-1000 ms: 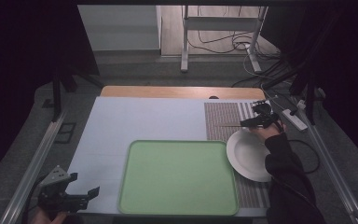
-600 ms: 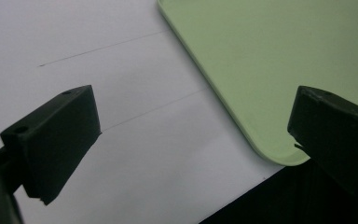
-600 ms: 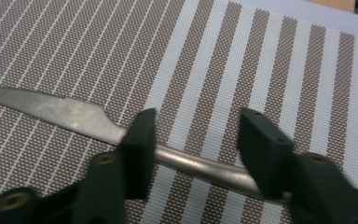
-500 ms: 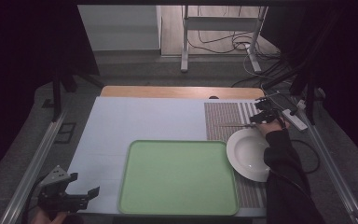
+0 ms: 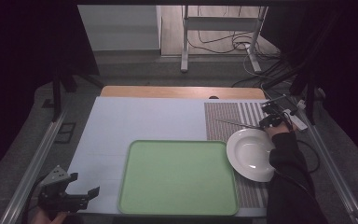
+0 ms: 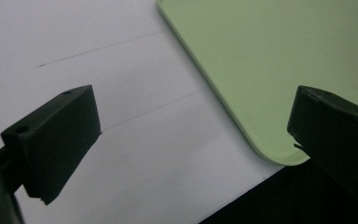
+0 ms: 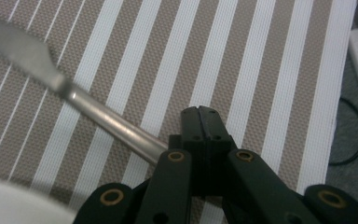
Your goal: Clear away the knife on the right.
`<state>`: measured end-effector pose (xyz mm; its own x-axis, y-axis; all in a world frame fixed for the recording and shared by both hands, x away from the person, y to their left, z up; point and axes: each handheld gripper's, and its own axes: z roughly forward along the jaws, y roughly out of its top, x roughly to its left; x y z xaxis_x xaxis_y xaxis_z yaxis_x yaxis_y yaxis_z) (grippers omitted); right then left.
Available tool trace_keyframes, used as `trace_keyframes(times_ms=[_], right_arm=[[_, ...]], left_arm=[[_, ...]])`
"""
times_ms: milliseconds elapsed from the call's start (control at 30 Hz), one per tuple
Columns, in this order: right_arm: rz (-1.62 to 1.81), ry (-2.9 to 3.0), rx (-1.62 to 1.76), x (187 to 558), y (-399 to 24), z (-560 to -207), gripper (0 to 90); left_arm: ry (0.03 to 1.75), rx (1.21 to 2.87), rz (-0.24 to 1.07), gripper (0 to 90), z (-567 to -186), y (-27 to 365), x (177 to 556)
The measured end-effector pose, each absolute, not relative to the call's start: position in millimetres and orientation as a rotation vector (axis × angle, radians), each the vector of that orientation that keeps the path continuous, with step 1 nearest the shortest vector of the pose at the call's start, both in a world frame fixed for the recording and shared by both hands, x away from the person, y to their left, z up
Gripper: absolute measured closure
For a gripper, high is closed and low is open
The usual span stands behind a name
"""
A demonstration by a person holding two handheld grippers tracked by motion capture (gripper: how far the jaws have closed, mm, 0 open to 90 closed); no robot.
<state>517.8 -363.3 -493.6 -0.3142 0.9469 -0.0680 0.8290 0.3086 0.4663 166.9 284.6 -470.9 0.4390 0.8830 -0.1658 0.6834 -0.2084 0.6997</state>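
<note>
Right gripper (image 7: 203,114) clamped on knife (image 7: 98,114) handle beyond plate (image 5: 251,154), just closed, ready to lift. Left gripper (image 6: 191,135) jaws apart, idle off tray (image 6: 279,70) corner.

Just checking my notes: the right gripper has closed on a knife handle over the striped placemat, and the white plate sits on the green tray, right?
Not quite. The white plate lies beside the green tray, on the striped placemat, as the high view shows. The rest holds: the right gripper is shut on the knife.

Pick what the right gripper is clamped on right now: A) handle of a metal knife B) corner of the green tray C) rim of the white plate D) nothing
A: right gripper jaws have just closed on the knife handle, over the striped placemat.
</note>
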Motion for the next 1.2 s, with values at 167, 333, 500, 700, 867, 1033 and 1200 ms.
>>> trace_keyframes(times_ms=[167,333,500,700,867,1033,1200], right_arm=[[0.465,2.324,1.587,507,-366,-491,90.0],[0.465,2.324,1.587,507,-366,-491,90.0],[0.464,2.348,1.627,502,-369,-485,81.9],[0.598,2.207,1.664,509,-366,-473,42.2],[0.652,2.190,1.664,514,-358,-472,15.6],[0.661,2.206,1.692,519,-348,-477,0.0],[0.618,2.247,1.659,522,-335,-481,0.0]], left_arm=[[1.315,1.967,0.350,2.2,-471,284,167],[1.315,1.967,0.350,2.2,-471,284,167],[1.311,1.970,0.353,2.3,-471,284,167],[1.308,1.971,0.352,2.3,-471,284,167],[1.308,1.972,0.352,2.3,-471,284,167],[1.308,1.973,0.352,2.3,-471,284,167],[1.308,1.971,0.349,2.3,-471,284,167]])
